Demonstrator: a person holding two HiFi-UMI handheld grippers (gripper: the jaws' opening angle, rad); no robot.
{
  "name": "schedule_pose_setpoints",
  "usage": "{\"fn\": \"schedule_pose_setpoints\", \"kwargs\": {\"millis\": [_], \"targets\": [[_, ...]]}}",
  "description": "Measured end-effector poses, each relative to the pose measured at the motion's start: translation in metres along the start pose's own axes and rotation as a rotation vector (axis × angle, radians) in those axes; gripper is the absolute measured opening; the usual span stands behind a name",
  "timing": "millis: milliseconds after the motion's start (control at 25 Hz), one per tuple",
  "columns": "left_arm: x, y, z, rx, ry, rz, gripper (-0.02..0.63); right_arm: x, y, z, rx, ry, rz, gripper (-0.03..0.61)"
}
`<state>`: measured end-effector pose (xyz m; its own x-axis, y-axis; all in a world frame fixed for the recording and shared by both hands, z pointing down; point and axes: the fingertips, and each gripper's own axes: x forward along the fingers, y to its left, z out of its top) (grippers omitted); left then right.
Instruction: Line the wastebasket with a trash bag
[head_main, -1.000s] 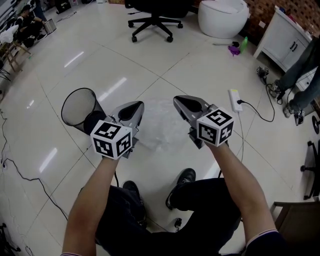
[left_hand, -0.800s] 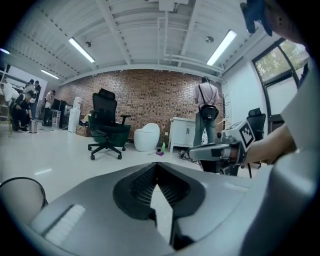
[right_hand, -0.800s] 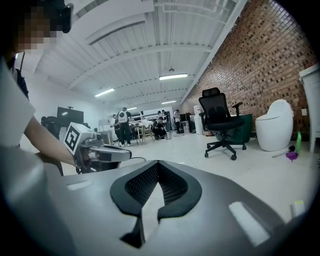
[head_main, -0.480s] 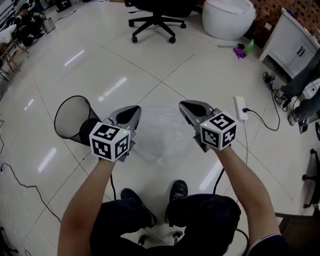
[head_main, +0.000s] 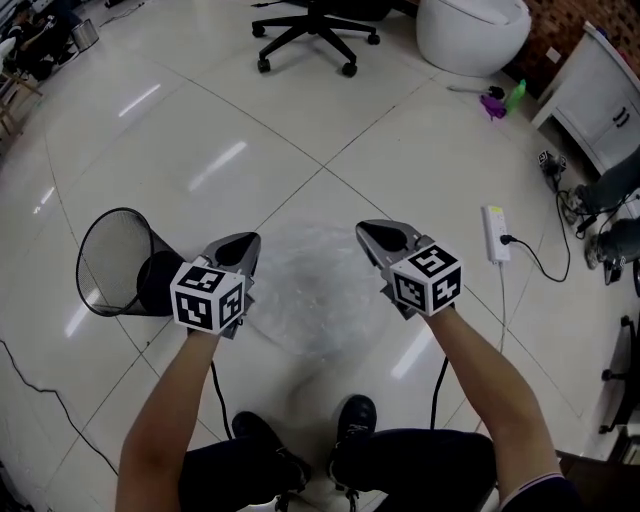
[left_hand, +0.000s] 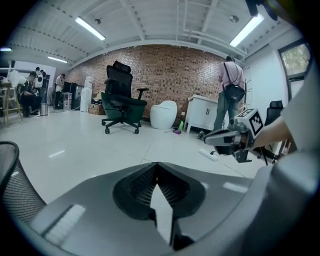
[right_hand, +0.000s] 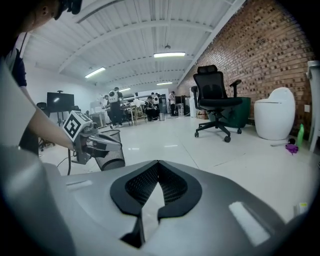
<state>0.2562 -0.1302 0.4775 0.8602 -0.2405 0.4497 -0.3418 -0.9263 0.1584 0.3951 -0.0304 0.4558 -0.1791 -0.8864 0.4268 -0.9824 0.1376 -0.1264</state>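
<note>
Trash bag (head_main: 312, 292) is laid between left gripper (head_main: 243, 244) and right gripper (head_main: 375, 233), wastebasket (head_main: 112, 262) at nine o'clock. Both pairs of jaws are pressed together, empty.

Wastebasket (head_main: 108, 262): one. Trash bag (head_main: 312, 290): one. Office chair (head_main: 312, 22): one. Grippers: two, left gripper (head_main: 246, 242), right gripper (head_main: 366, 230).

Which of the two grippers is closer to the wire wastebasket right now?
The left gripper, beside the mesh wastebasket; the right gripper is beyond the clear bag.
</note>
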Motion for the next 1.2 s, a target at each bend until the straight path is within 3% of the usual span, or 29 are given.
{"fn": "schedule_pose_setpoints", "kwargs": {"millis": [280, 800, 1200], "targets": [[0.046, 0.032, -0.05, -0.03, 0.136, 0.013, 0.012, 0.054, -0.041, -0.048, 0.055, 0.091, -0.046, 0.005], [0.104, 0.067, -0.128, -0.079, 0.324, 0.038, 0.124, 0.105, -0.078, -0.146, 0.118, 0.321, -0.114, 0.158], [0.131, 0.082, -0.174, -0.054, 0.449, 0.088, 0.13, 0.126, -0.077, -0.185, 0.105, 0.409, -0.122, 0.161]]}}
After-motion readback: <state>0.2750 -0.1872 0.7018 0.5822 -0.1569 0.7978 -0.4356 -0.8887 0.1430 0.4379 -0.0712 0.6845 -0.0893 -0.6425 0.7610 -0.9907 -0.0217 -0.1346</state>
